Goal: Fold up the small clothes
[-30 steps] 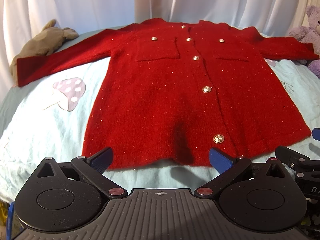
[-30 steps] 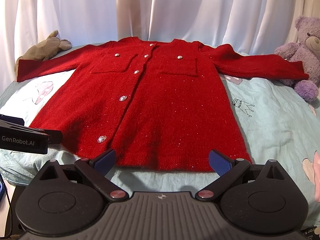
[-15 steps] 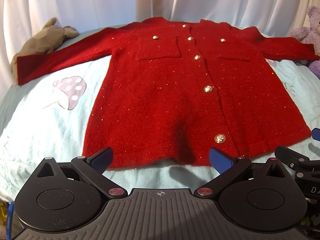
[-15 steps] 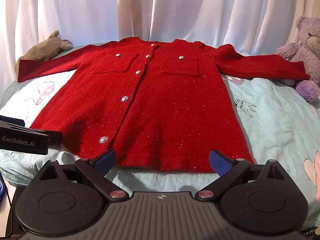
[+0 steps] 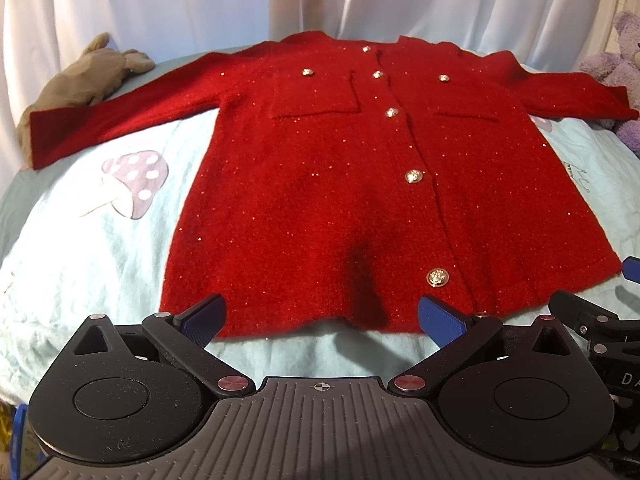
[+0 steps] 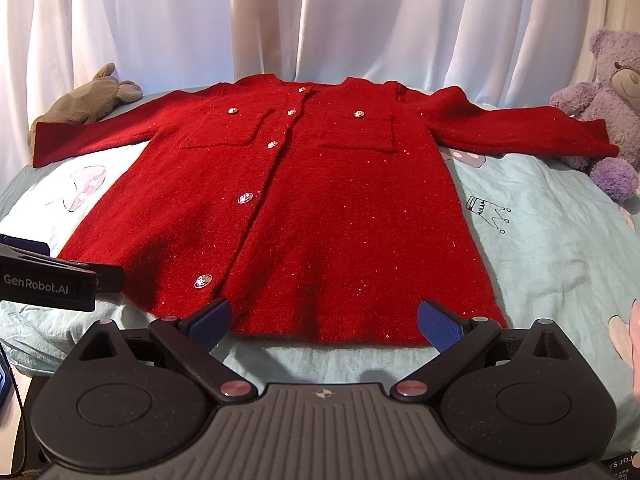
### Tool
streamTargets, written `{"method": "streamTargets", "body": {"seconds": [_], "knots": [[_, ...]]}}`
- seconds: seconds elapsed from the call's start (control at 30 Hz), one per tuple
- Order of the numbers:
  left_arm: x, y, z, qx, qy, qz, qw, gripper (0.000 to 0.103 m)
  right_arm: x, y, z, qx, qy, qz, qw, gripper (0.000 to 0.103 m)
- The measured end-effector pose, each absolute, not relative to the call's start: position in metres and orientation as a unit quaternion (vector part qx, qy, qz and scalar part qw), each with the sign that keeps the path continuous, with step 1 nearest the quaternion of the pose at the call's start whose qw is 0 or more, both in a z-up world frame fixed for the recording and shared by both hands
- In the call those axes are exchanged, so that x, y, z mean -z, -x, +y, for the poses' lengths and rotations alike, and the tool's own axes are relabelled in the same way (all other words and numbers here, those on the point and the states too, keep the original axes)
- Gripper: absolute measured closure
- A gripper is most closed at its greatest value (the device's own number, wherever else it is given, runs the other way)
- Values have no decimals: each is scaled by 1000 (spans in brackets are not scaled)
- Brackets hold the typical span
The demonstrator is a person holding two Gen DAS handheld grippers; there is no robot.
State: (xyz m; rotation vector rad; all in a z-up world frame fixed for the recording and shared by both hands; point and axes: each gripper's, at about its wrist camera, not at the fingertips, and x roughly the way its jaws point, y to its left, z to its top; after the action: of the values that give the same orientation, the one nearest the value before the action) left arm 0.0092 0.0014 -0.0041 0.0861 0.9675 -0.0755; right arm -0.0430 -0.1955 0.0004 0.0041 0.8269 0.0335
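Note:
A red knit cardigan (image 5: 320,184) with gold buttons lies flat, face up, on a light blue bedsheet (image 5: 80,248), both sleeves spread out sideways. It also shows in the right wrist view (image 6: 340,208). My left gripper (image 5: 322,320) is open and empty, hovering just in front of the hem's left half. My right gripper (image 6: 325,322) is open and empty, in front of the hem's right half. Neither touches the cardigan. The left gripper's body (image 6: 48,280) shows at the left edge of the right wrist view.
A grey-brown plush toy (image 5: 92,76) lies by the left sleeve end. A purple teddy bear (image 6: 604,108) sits by the right sleeve end. White curtains (image 6: 320,16) hang behind the bed. The sheet has mushroom (image 5: 132,184) and crown (image 6: 488,212) prints.
Both grippers have edged slightly forward toward the hem. The cardigan has not moved and both grippers stay open.

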Motion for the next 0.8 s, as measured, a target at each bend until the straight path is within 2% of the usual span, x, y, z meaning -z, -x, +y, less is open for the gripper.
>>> {"method": "streamTargets", "body": {"seconds": [0.8], "knots": [[5,-8,1,35,-40,468,882,0,3,44,-199,-17,-7,403,915,4]]}}
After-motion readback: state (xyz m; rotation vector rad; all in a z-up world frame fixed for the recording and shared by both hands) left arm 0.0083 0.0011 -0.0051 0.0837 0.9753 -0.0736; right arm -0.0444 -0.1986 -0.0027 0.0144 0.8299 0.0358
